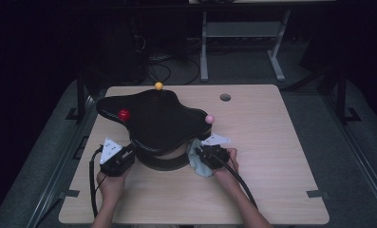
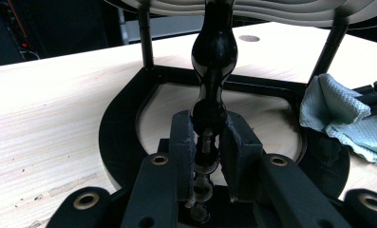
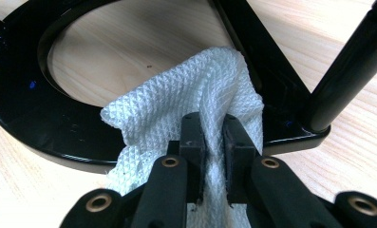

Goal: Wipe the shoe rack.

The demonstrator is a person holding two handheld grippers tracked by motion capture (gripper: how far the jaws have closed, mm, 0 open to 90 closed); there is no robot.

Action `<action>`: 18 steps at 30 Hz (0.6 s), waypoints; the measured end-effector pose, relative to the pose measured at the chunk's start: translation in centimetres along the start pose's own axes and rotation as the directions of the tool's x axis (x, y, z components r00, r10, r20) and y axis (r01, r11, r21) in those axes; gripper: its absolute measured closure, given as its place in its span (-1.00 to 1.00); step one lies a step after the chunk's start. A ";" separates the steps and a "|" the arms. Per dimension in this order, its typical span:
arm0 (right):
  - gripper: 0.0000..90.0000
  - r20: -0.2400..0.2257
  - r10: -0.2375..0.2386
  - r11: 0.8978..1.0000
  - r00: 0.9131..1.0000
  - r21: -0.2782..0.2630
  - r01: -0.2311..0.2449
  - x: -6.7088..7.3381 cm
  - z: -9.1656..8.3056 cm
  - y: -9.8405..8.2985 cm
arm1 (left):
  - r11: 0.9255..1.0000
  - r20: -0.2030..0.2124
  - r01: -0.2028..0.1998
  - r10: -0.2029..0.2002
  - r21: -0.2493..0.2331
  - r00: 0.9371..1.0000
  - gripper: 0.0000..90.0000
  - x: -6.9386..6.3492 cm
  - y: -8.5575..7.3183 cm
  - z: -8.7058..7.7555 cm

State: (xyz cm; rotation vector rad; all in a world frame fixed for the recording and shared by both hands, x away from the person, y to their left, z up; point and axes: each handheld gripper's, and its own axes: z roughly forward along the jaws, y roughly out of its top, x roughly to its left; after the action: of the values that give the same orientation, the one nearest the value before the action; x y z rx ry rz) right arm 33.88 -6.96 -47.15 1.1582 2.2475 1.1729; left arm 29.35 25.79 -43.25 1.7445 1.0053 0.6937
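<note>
Between right claw (image 3: 213,142) pads: cloth (image 3: 176,104)

text: none readable | labels: none | brands: none | numbers: none | signs: none | checked: high view, left gripper view, right gripper view | result: no legible writing anywhere

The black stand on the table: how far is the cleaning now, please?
Done: both grips look set. The left gripper is shut on a turned post of the black stand, steadying it. In hand: the right gripper presses a cloth onto the stand's base ring. Left: probably the rest of the ring; how much is already wiped cannot be told.
</note>
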 end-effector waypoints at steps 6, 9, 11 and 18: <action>0.80 -0.018 -0.022 1.000 1.000 0.001 0.022 0.4 0.0 0.1 | 1.000 0.003 -0.001 0.001 0.003 1.000 0.68 0.0 0.0 0.0; 0.79 -0.014 -0.007 1.000 1.000 -0.002 0.007 -0.1 0.1 0.1 | 1.000 0.005 -0.005 0.005 0.004 1.000 0.68 -0.1 0.1 0.1; 0.80 -0.009 -0.001 1.000 1.000 -0.003 0.001 -0.1 0.1 0.1 | 1.000 0.004 -0.005 0.005 0.003 1.000 0.68 -0.1 0.1 0.1; 0.80 -0.055 -0.056 0.998 0.997 0.007 0.056 1.6 0.1 0.3 | 1.000 0.007 -0.007 0.007 0.006 1.000 0.68 -0.1 0.1 0.1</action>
State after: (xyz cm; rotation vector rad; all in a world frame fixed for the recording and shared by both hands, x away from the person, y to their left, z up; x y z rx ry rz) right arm 33.12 -5.59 -46.91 1.0711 2.3115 1.1880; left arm 29.40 25.68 -43.19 1.7557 0.9974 0.6891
